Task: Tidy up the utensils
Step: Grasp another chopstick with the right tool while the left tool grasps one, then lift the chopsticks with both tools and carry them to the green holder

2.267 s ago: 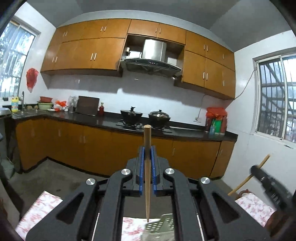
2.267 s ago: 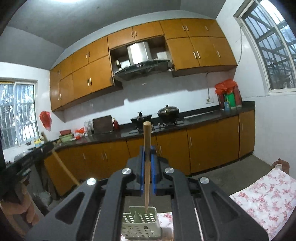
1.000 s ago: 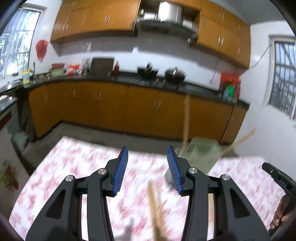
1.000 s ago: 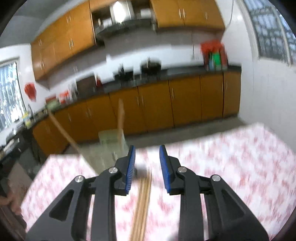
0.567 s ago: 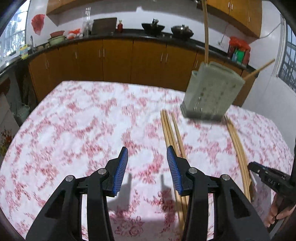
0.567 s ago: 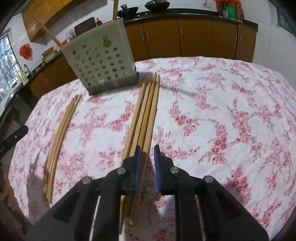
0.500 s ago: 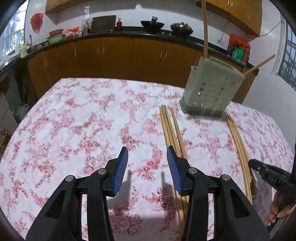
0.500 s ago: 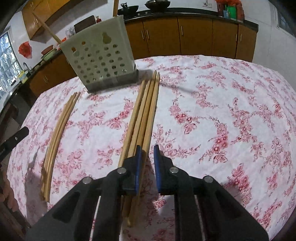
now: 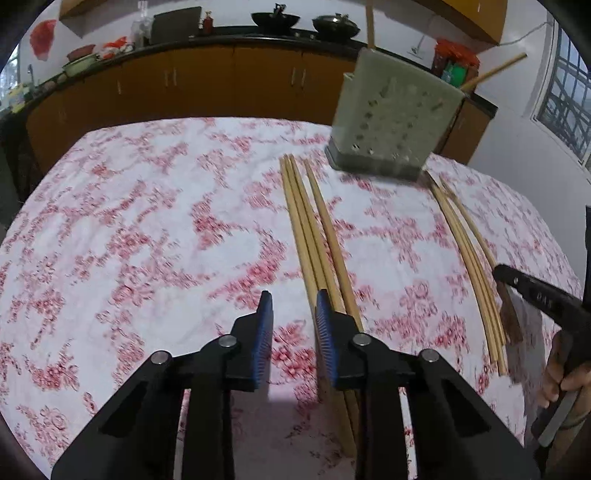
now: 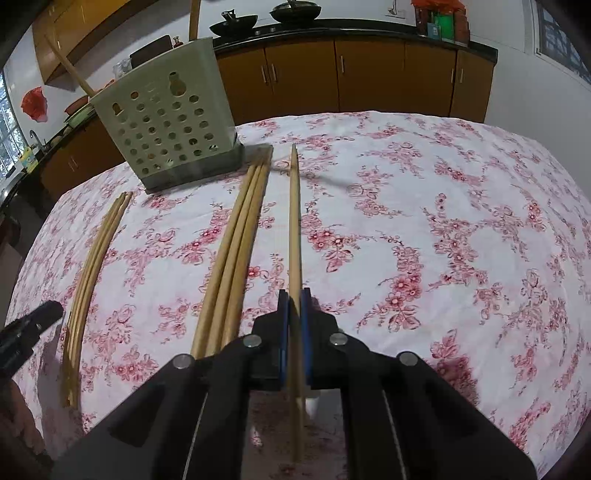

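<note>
Where the right wrist view begins, the right tongs (image 10: 294, 295) are closed tight, their blue pads clamped on a single long pale wooden chopstick (image 10: 294, 221). That chopstick runs forward between the pads, its far tip pointing toward the kitchen counter; whether that tip touches the cloth cannot be told. Just beside it to the left, a bundle of three similar wooden chopsticks (image 10: 236, 251) lies flat on the bench (image 10: 443, 221), which is covered with a white cloth printed with red flowers. Further left, near the bench edge, a second, thinner bundle of chopsticks (image 10: 92, 266) lies flat, with the tip of the other tool just beside it.

The left tongs (image 9: 291, 325) have just been closing; a narrow gap stands between the blue pads, and only cloth shows between them. The bundle of chopsticks (image 9: 314, 240) sits just beside the right pad, outside the gap and partly under that finger. A hand (image 9: 565, 376) grips the right tool at the view's right edge.

Beyond the chopsticks, a pale green perforated plastic utensil holder (image 10: 166, 122) stands on the bench, with two chopsticks standing in it. Behind, brown wooden cabinets (image 10: 369, 70) carry a dark counter with two black pans (image 10: 258, 16).
</note>
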Tool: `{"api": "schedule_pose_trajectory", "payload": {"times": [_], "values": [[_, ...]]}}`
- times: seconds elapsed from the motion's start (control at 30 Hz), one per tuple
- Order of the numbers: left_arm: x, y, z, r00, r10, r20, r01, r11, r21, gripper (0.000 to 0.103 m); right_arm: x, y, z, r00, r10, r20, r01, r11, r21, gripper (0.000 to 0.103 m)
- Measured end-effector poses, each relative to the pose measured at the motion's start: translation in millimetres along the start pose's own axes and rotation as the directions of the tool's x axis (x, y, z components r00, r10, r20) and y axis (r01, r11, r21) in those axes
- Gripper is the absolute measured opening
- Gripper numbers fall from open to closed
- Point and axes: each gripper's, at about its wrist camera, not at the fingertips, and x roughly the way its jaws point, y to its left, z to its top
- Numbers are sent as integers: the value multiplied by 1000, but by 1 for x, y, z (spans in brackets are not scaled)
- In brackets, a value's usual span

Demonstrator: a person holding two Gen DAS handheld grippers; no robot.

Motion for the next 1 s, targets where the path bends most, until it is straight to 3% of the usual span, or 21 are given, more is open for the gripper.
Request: {"api": "schedule_pose_trajectory", "payload": {"times": [0.33, 0.53, 0.6, 1.0], "values": [[1, -11, -6, 1000, 17, -23, -16, 999, 49, 21, -1, 0, -2, 1000, -4, -3, 4, 1000, -4, 8], [3, -11, -6, 999, 39, -27, -37, 998, 46, 14, -5, 4, -7, 1000, 9, -3, -9, 1000, -18, 11], [6, -7, -2, 999, 40, -28, -40, 999, 31, 9, -5, 4, -8, 1000, 6, 1, -6, 1000, -26, 10], [23, 42, 29, 993, 115, -8, -115, 992, -54, 8, 5, -20, 8, 999, -39, 33, 38, 999, 26, 8]]}}
